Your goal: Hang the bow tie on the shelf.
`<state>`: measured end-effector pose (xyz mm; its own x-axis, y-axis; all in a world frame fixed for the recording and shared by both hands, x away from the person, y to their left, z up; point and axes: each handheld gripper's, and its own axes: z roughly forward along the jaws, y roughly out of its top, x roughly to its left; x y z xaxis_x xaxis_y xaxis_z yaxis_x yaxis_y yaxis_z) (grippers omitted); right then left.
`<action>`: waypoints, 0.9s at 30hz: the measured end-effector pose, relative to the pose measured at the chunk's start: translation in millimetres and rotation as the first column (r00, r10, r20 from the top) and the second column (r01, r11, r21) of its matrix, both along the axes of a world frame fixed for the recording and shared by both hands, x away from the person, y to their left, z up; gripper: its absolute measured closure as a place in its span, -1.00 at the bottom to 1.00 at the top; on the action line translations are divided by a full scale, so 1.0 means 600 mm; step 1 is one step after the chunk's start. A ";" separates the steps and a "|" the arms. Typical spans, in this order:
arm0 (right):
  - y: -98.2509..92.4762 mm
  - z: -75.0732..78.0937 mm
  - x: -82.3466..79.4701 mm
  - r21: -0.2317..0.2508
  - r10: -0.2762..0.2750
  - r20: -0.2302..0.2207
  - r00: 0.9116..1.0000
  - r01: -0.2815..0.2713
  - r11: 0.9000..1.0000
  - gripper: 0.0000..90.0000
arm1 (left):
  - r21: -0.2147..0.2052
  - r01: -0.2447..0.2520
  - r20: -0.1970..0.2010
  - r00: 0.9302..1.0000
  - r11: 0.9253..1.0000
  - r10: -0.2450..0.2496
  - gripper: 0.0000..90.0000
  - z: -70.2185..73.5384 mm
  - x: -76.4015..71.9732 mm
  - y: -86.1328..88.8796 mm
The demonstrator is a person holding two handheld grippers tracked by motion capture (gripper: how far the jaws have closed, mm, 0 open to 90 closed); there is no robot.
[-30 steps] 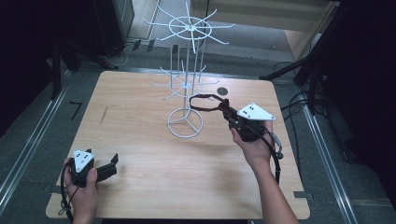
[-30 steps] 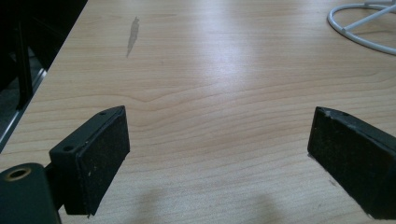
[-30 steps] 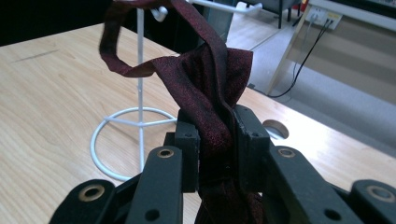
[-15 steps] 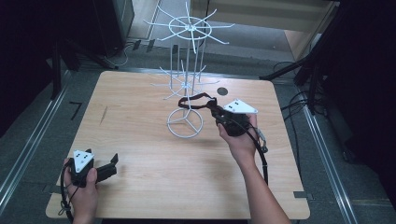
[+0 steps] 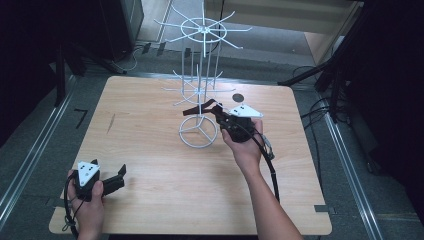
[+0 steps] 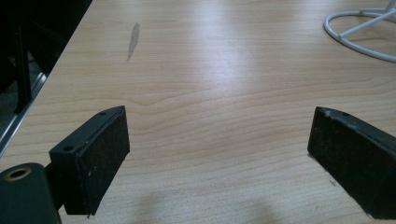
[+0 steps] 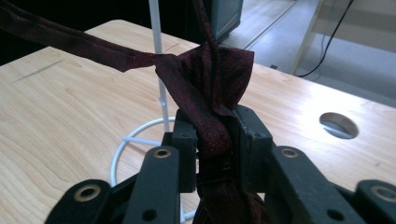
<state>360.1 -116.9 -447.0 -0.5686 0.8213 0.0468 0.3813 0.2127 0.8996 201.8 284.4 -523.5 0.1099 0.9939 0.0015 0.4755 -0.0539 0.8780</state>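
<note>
**Dark red fabric pinched beside the wire rack**

Centrally in the high view, the right gripper is held just right of the white wire rack, whose ring base rests on the wooden table. A dark red bow tie is clamped between its jaws, which are pressed together on the bunched cloth in the lower middle of the right gripper view. One strap is stretched toward the upper left of that frame, passing the rack's thin upright pole. A round hole in the tabletop is seen at the right.

At the lower left of the high view, the left gripper is held low near the table's near edge. Its jaws are spread wide in the left gripper view, with bare wood between them and part of the ring base at the upper right.
</note>
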 end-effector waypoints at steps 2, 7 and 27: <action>0.000 -0.003 0.001 0.010 0.016 -0.008 1.000 -0.016 1.000 0.49 | -0.003 0.001 -0.001 1.000 1.000 -0.001 -0.86 0.000 0.000 0.000; -0.008 -0.003 -0.003 0.028 -0.003 -0.002 1.000 0.003 1.000 0.13 | -0.003 0.003 0.000 1.000 1.000 -0.003 -0.86 0.000 0.001 0.000; -0.032 -0.019 -0.020 0.012 -0.021 -0.066 0.998 0.021 1.000 -0.22 | 0.001 0.002 0.001 1.000 1.000 -0.002 -0.86 0.000 0.001 -0.001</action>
<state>348.0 -136.2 -458.3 -0.5466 0.8321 0.0936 0.4438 0.1931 0.8751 202.5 283.6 -523.7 0.1115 0.9938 0.0027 0.4749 -0.0557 0.8783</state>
